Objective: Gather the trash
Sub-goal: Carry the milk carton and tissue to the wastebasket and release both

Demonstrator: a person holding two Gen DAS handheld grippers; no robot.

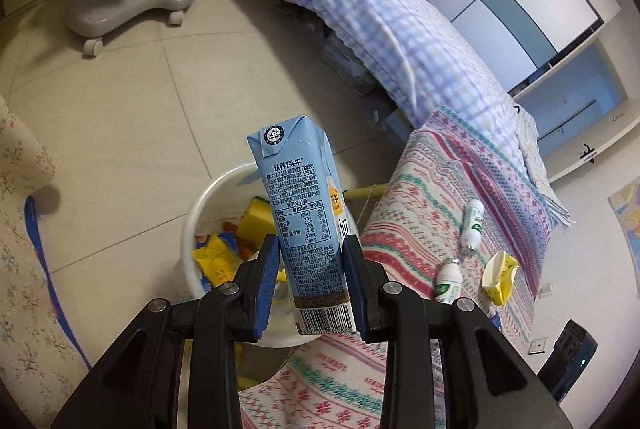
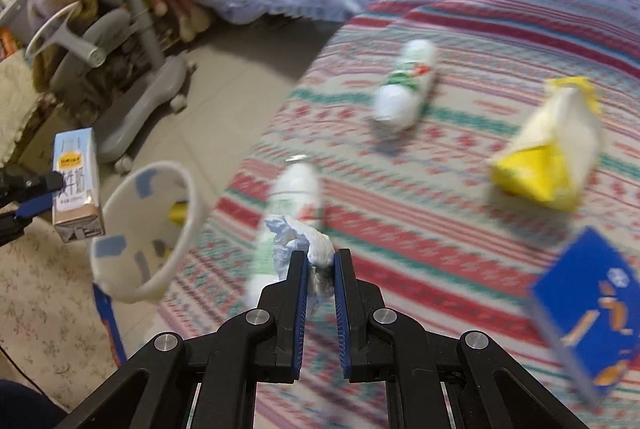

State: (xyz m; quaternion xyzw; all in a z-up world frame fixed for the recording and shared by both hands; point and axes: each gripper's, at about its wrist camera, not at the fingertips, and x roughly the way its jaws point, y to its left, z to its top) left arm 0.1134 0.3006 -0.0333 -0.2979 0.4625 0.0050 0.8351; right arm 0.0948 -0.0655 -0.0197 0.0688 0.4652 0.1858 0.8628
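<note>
Here the left tongs are clamped on a light blue milk carton, their blue pads pressed against its two narrow sides near the barcode end. The carton stands upright in the grip, directly above a white bin on the tiled floor; yellow wrappers lie inside the bin. In the right wrist view the same carton shows at the far left, beside the bin's rim.

The right tongs are closed on a crumpled white tissue, which bulges out above the fingertips. They are held over a bed with a striped, patterned bedspread. Just behind the tissue a small white bottle with a green label lies on the bedspread, and a second such bottle lies farther off. To the right sit an opened yellow and white carton and, nearer the camera, a blue box; this view is blurred, so their print cannot be read.

A blue checked quilt is heaped farther along the bed, and a grey wheeled chair base stands on the floor beyond the bin.
</note>
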